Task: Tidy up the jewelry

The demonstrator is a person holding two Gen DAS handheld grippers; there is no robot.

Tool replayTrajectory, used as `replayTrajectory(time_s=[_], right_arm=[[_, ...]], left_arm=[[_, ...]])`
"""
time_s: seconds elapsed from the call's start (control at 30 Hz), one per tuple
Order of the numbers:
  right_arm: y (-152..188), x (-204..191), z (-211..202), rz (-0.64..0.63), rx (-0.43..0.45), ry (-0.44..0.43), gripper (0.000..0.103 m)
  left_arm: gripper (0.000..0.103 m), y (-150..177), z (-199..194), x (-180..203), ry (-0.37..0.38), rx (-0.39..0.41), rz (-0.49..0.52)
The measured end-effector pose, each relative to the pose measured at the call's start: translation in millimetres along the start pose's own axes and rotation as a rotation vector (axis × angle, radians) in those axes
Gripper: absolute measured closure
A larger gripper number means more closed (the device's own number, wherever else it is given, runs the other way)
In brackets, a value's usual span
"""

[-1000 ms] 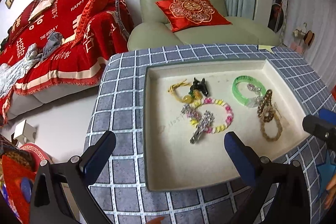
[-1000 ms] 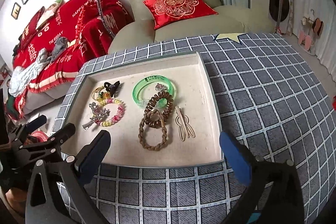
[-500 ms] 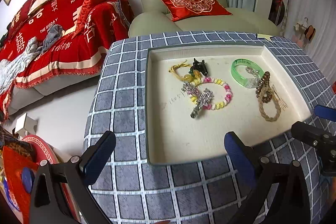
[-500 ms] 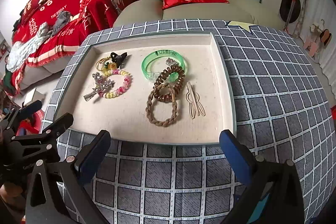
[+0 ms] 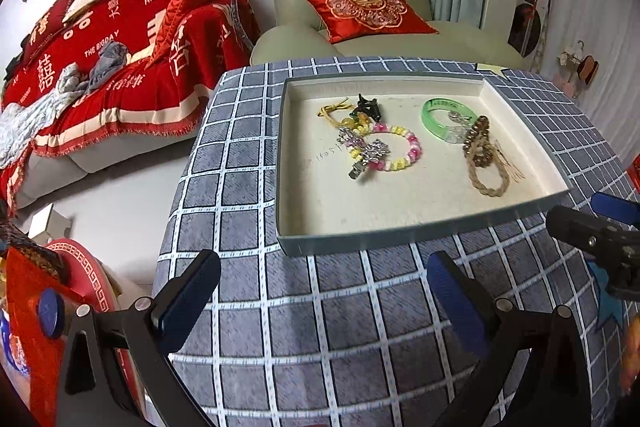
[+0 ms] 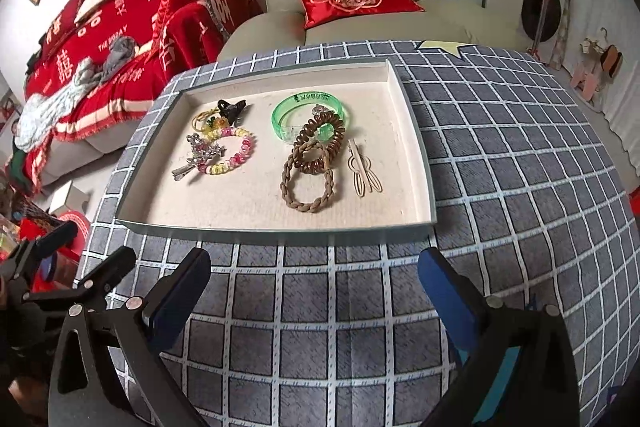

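On the checked surface [image 6: 500, 155] sits the shallow tray [image 6: 412, 143] holding all the jewelry, and we judge the task is about finished: nothing lies loose on the cloth in either view. In the right wrist view the left half of the tray has the black claw clip [image 6: 231, 107], the yellow corded charm [image 6: 208, 123] just beside it, the pink-and-yellow beaded bracelet [image 6: 236, 157] and the silver rhinestone clip [image 6: 198, 157] lying over its edge. The right half has the green bangle [image 6: 306, 107], the brown spiral hair tie [image 6: 318, 145] overlapping it, the braided brown hair tie [image 6: 308, 183] overlapping that, and the pale hairpin [image 6: 362, 173] just beside. Our left claw [image 5: 320, 291] hangs over the cloth on the near side of the tray, fingers wide apart, nothing between them. Our right claw [image 6: 314, 291] is the same: wide apart, empty, short of the tray's near wall. We see the right claw's tip at the right edge of the left view, also clear of the tray. What is left, as we judge it: maybe separating the overlapping pieces, since the two groups are tangled piles, not neat rows. We cannot tell whether that is required.
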State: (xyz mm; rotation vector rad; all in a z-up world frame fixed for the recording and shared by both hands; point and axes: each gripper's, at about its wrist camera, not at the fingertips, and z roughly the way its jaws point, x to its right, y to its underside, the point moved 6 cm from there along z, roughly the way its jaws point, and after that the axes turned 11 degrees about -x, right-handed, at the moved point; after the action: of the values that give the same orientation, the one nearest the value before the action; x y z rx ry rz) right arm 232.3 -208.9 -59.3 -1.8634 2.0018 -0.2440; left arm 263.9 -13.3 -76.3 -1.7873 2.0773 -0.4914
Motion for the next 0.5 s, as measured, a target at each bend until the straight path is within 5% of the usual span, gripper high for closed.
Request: replayTrajectory(time_s=[0.5], right_arm=[[22,-3,-43,-0.023,0.171,0.054,0.0]], left_arm=[[0.0,23,-45,0,0.006,0.141,-0.073]])
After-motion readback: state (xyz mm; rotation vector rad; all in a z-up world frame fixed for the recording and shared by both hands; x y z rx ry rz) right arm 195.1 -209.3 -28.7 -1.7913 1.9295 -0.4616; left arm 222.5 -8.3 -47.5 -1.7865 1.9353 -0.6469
